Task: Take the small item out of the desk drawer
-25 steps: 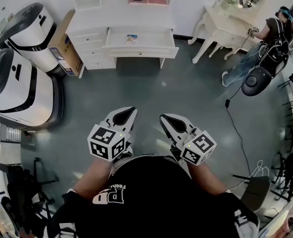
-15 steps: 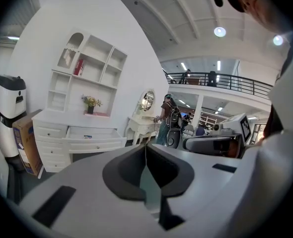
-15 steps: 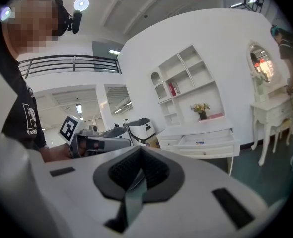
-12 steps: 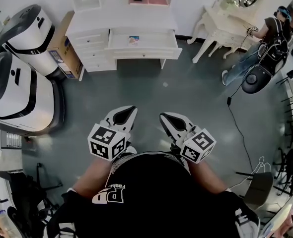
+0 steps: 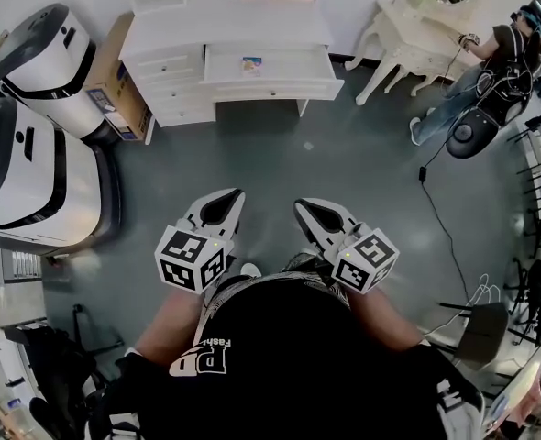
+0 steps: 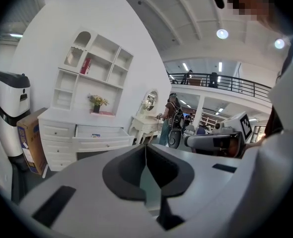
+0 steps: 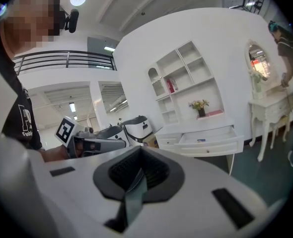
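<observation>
Left gripper (image 5: 223, 197) & right gripper (image 5: 305, 209) jaws both closed, empty, well short of the drawer (image 5: 272, 87); small item (image 5: 250, 63) lies inside it, so reach in w/o opening and you'll knock it deeper or bump its front.

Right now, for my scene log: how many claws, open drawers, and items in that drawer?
Claws: 2 (left claw, right claw)
Open drawer: 1
Item in it: 1
Total: 4
</observation>
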Motion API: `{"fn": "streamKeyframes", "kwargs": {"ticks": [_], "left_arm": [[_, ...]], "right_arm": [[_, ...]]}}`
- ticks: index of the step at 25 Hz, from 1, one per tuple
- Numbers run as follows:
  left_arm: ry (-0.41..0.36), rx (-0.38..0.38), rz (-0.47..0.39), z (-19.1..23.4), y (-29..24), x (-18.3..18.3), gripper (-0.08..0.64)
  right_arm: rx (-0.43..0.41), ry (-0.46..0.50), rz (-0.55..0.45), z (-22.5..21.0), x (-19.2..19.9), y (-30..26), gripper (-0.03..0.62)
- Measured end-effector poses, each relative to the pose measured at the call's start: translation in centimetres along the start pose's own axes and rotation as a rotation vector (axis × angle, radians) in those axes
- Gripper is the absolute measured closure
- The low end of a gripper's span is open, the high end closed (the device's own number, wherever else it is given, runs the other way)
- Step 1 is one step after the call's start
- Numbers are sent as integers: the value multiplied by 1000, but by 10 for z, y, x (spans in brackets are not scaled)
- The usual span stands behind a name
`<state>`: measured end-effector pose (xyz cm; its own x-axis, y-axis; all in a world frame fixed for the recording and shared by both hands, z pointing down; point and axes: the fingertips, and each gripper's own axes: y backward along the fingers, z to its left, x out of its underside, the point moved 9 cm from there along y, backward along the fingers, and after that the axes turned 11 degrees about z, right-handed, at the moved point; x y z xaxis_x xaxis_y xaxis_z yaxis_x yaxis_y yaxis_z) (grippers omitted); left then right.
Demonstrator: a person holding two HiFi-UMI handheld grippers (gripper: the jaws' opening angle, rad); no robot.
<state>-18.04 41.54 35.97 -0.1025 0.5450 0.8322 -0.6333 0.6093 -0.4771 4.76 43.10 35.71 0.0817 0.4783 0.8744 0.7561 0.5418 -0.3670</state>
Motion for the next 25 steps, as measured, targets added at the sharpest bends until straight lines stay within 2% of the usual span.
{"fn": "streamKeyframes", "kwargs": {"ticks": [13,25], "left_arm": [[55,-6,-1,22,-5,11,543],[72,-59,6,55,-37,-19,543]], "right_arm": [[-30,2,37,-7,-11,-35,583],[-64,-20,20,-56,-38,-71,583]]}}
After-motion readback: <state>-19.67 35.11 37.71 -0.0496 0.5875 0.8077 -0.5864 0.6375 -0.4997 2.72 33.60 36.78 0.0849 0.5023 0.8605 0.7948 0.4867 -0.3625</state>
